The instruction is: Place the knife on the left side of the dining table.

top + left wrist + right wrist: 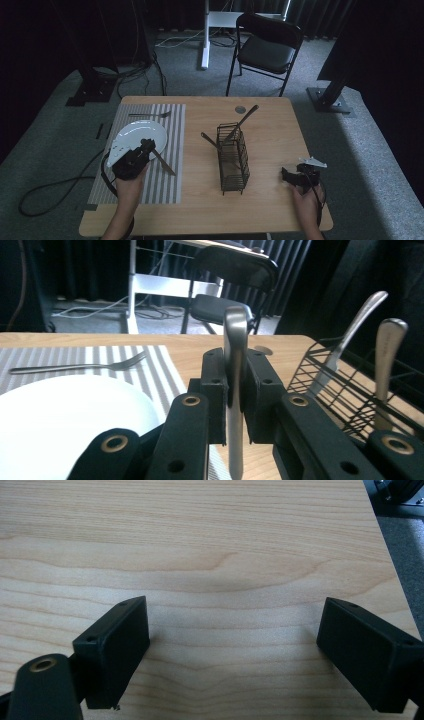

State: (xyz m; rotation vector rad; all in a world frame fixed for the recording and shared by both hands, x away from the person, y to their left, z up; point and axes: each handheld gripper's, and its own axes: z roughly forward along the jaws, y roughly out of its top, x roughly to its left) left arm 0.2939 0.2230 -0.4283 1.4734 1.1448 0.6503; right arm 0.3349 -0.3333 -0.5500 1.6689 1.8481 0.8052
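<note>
Beside the plate (137,134), left claw (235,390) clenched on knife (235,390), handle upright.

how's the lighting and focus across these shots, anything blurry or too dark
High view: dim, with near-black curtains; the white plate is the brightest patch. Left gripper view: the knife clamped in the left gripper is soft, being so near the lens, while the fork behind is sharper. Right gripper view: evenly lit table grain, faint shadows beside the open right gripper.
</note>
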